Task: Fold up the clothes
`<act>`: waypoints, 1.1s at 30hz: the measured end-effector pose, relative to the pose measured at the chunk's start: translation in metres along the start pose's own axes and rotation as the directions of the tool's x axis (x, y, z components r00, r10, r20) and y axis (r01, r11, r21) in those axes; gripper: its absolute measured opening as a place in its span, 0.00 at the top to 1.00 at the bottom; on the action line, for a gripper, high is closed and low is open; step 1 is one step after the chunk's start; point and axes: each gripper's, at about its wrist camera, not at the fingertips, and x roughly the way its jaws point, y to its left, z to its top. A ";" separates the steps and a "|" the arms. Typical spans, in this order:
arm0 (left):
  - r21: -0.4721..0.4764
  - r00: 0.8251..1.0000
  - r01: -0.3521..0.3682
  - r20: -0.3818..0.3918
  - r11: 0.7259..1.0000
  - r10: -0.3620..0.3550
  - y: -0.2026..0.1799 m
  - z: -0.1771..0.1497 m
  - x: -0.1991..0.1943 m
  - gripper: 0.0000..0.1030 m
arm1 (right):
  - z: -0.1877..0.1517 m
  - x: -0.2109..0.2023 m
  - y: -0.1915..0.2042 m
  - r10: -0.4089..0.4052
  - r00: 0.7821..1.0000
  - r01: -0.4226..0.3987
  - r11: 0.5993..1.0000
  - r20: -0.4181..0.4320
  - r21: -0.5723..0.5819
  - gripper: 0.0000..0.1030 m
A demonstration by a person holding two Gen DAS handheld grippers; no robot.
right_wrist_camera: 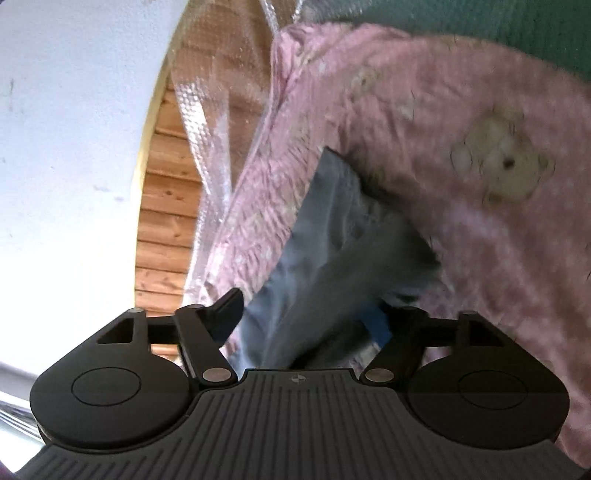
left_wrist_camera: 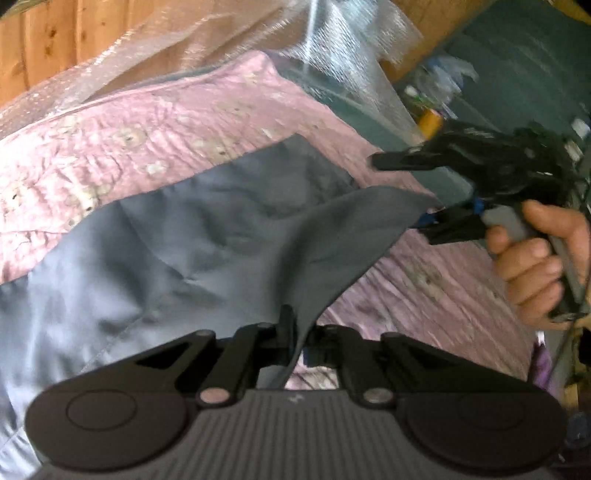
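Observation:
A grey satin garment [left_wrist_camera: 207, 236] lies on a pink bedspread with cream flowers [left_wrist_camera: 155, 122]. My left gripper [left_wrist_camera: 295, 332] is shut on the garment's near edge and lifts it. In the left wrist view my right gripper [left_wrist_camera: 402, 192] is at the right, held by a hand [left_wrist_camera: 535, 266], with its jaws spread wide apart and a corner of the garment lying against the lower jaw. In the right wrist view the right gripper [right_wrist_camera: 310, 317] is open with the grey garment [right_wrist_camera: 332, 236] bunched between its spread fingers, above the pink bedspread [right_wrist_camera: 461, 110].
Clear bubble wrap [left_wrist_camera: 229, 48] covers things behind the bed, before a wooden plank wall [left_wrist_camera: 55, 33]. A teal surface with cluttered bottles [left_wrist_camera: 436, 96] is at the back right. A white wall [right_wrist_camera: 74, 147] is at the left in the right wrist view.

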 end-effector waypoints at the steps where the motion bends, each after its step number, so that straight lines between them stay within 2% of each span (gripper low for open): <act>1: -0.001 1.000 -0.001 0.001 1.000 0.001 0.000 0.002 0.000 0.95 | -0.004 0.003 -0.002 -0.035 0.999 0.035 0.999 0.001 0.007 0.35; 3: -0.003 1.000 -0.004 0.002 1.000 0.004 0.001 0.005 -0.001 0.95 | -0.010 -0.002 -0.010 -0.048 0.999 0.046 0.997 0.022 0.059 0.48; 4: -0.004 1.000 -0.006 0.002 1.000 0.006 0.002 0.006 -0.001 0.95 | -0.013 -0.014 -0.013 -0.024 0.998 0.020 0.997 0.056 0.073 0.49; 5: -0.005 1.000 -0.007 0.003 1.000 0.007 0.002 0.008 -0.001 0.95 | -0.015 -0.026 -0.016 -0.001 0.996 -0.007 0.996 0.090 0.086 0.49; 6: -0.007 1.000 -0.009 0.003 1.000 0.009 0.003 0.009 -0.002 0.94 | -0.017 -0.037 -0.019 0.019 0.992 -0.032 0.995 0.124 0.097 0.43; 7: -0.008 1.000 -0.010 0.004 1.000 0.010 0.003 0.011 -0.002 0.94 | -0.021 -0.048 -0.020 0.008 0.989 -0.023 0.995 0.146 0.101 0.36; 9: -0.005 1.000 -0.009 -0.003 1.000 0.009 0.004 0.013 -0.001 0.94 | -0.035 -0.063 -0.024 -0.019 0.987 -0.002 0.991 0.159 0.131 0.36; 12: 0.009 1.000 0.000 -0.019 1.000 0.000 0.003 0.011 0.002 0.93 | -0.053 -0.046 -0.031 0.040 0.994 -0.060 0.978 0.099 0.201 0.34; 15: 0.028 0.999 0.012 -0.036 1.000 -0.010 0.000 0.008 0.005 0.93 | -0.037 -0.009 -0.031 0.077 0.990 -0.101 0.973 0.121 0.206 0.32; 17: 0.056 0.999 0.011 -0.047 0.998 -0.009 -0.004 0.003 0.008 0.93 | -0.027 0.007 -0.032 0.084 0.986 -0.114 0.970 0.143 0.215 0.38; 19: 0.057 0.999 0.004 -0.048 0.998 -0.001 -0.008 -0.002 0.011 0.93 | -0.026 0.008 -0.036 0.096 0.984 -0.131 0.960 0.149 0.249 0.58; 21: 0.048 0.999 -0.001 -0.045 0.999 0.003 -0.010 -0.007 0.014 0.93 | -0.027 0.002 -0.039 0.110 0.981 -0.151 0.951 0.160 0.269 0.58; 22: 0.039 0.999 0.001 -0.040 0.999 0.001 -0.010 -0.009 0.015 0.93 | -0.029 -0.007 -0.040 0.122 0.976 -0.168 0.947 0.180 0.273 0.55; 23: 0.030 0.999 0.003 -0.036 1.000 -0.002 -0.010 -0.011 0.017 0.92 | -0.035 -0.017 -0.044 0.134 0.968 -0.194 0.938 0.214 0.287 0.46; 24: 0.023 0.999 0.008 -0.034 1.000 -0.007 -0.010 -0.012 0.019 0.92 | -0.042 -0.026 -0.047 0.146 0.958 -0.219 0.928 0.247 0.301 0.17; 25: 0.014 0.999 0.012 -0.033 1.000 -0.012 -0.010 -0.014 0.021 0.92 | -0.048 -0.034 -0.051 0.157 0.947 -0.245 0.918 0.281 0.313 0.04; 28: -0.034 0.999 0.023 -0.026 0.999 -0.023 -0.005 -0.016 0.025 0.92 | -0.064 -0.036 -0.065 0.230 0.902 -0.366 0.856 0.366 0.365 0.04; 31: -0.106 0.999 0.039 -0.015 0.994 -0.041 0.002 -0.016 0.029 0.92 | -0.076 -0.037 -0.074 0.274 0.862 -0.452 0.795 0.426 0.405 0.02; 33: -0.104 0.999 0.042 -0.014 0.994 -0.044 0.000 -0.018 0.031 0.91 | -0.075 -0.033 -0.068 0.257 0.878 -0.416 0.826 0.404 0.380 0.02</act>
